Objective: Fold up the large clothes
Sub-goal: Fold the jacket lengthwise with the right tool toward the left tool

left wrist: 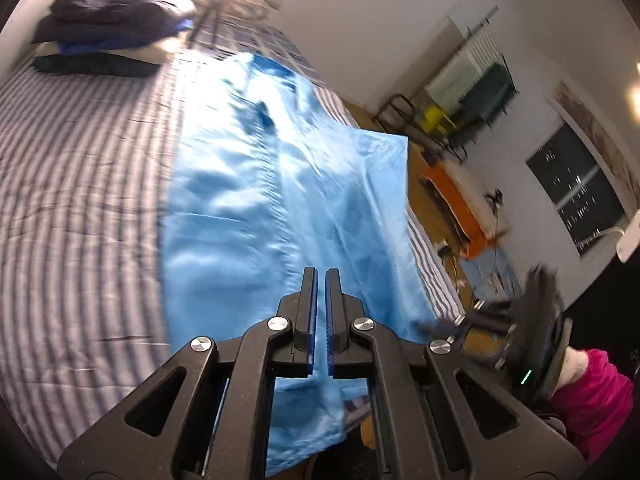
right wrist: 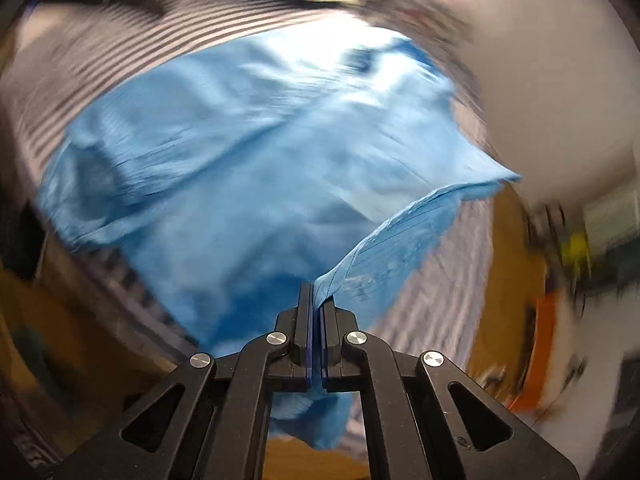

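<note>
A large light-blue garment [left wrist: 280, 200] lies spread across the striped bed [left wrist: 80, 168]; its near edge hangs over the bed's side. My left gripper [left wrist: 321, 272] hovers above the garment's near part, jaws shut, and no fabric shows at its tips. My right gripper [right wrist: 317, 288] is shut on a hem corner of the garment [right wrist: 400, 236], which lifts off the bed in a taut fold. In the left wrist view the right gripper [left wrist: 434, 326] is a blur at the garment's right edge, held by a hand in a pink sleeve [left wrist: 592, 396].
A pile of dark blue folded clothes [left wrist: 116, 12] sits on pillows at the bed's far end. Right of the bed are a wooden floor [right wrist: 516, 240], an orange item [left wrist: 456, 200], a drying rack [left wrist: 476, 68] and a dark window [left wrist: 576, 196]. A bright lamp glares overhead.
</note>
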### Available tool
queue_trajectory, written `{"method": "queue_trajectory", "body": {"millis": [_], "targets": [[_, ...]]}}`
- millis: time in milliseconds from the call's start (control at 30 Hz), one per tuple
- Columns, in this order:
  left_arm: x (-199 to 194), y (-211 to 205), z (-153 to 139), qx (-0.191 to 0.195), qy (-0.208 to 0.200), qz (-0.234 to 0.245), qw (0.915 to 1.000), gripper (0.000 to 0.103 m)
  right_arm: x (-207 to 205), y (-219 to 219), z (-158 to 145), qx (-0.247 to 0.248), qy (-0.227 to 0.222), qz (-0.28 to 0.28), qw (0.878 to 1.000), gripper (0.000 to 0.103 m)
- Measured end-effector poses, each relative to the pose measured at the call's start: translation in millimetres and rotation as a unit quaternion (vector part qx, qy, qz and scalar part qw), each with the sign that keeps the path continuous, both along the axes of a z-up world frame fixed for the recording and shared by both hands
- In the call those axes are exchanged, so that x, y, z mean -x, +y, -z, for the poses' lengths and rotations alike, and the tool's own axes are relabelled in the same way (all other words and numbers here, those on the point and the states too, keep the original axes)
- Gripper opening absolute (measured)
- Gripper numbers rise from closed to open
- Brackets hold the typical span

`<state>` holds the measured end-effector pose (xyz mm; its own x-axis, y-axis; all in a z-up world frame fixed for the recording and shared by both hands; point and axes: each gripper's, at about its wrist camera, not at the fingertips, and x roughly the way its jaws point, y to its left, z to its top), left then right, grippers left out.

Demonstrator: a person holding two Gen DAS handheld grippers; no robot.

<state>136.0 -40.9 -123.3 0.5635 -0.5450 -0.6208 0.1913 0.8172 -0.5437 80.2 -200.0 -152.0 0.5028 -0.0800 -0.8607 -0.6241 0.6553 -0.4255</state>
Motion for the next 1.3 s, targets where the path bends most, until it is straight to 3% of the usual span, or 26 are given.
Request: {"method": "queue_trajectory", "body": {"millis": [167, 300, 433, 567, 733, 800, 900, 967, 1100, 1300], "targets": [[3.2, 21.9, 7.0, -0.010, 0.005, -0.014, 0.9998, 0.000, 8.8, 33.6, 34.1, 0.018, 0.051, -0.069, 0.996, 0.001], [1.9, 28.6, 13.4, -0.009, 0.012, -0.018, 0.9997, 0.000, 1.9, 32.6, 48.2, -0.001, 0.077, -0.051, 0.996, 0.001], [3.3, 27.5, 17.9, -0.012, 0.018, -0.013, 0.9997, 0.000, -7.7, 26.1, 44.8, -0.038, 0.086, -0.020, 0.995, 0.001], [8.6, 26.4, 22.2, -0.023, 0.023, -0.007, 0.9994, 0.000, -22.0, 17.9, 30.0, -0.119, 0.110, 0.022, 0.987, 0.001], [16.4, 32.9, 35.3, -0.030, 0.046, -0.004, 0.9985, 0.000, -7.0, 27.6, 26.8, -0.129, 0.122, -0.005, 0.984, 0.007], [19.8, 35.1, 41.6, -0.032, 0.056, -0.001, 0.9979, 0.004, -1.4, 17.9, 20.5, -0.164, 0.146, 0.003, 0.976, 0.009], [25.2, 35.2, 52.5, -0.037, 0.069, 0.006, 0.9969, 0.022, 7.0, -13.6, -0.1, -0.241, 0.157, 0.034, 0.957, 0.010], [28.7, 34.7, 59.7, -0.041, 0.078, 0.010, 0.9960, 0.023, 6.9, -37.5, -10.5, -0.277, 0.147, 0.056, 0.948, 0.010], [34.6, 43.7, 75.0, -0.038, 0.099, -0.003, 0.9943, 0.023, 4.9, -93.5, -8.1, -0.285, 0.107, 0.153, 0.940, 0.010], [40.1, 54.5, 91.1, -0.030, 0.124, -0.025, 0.9915, 0.024, -4.4, -129.1, 22.7, -0.312, 0.142, 0.232, 0.911, 0.010]]}}
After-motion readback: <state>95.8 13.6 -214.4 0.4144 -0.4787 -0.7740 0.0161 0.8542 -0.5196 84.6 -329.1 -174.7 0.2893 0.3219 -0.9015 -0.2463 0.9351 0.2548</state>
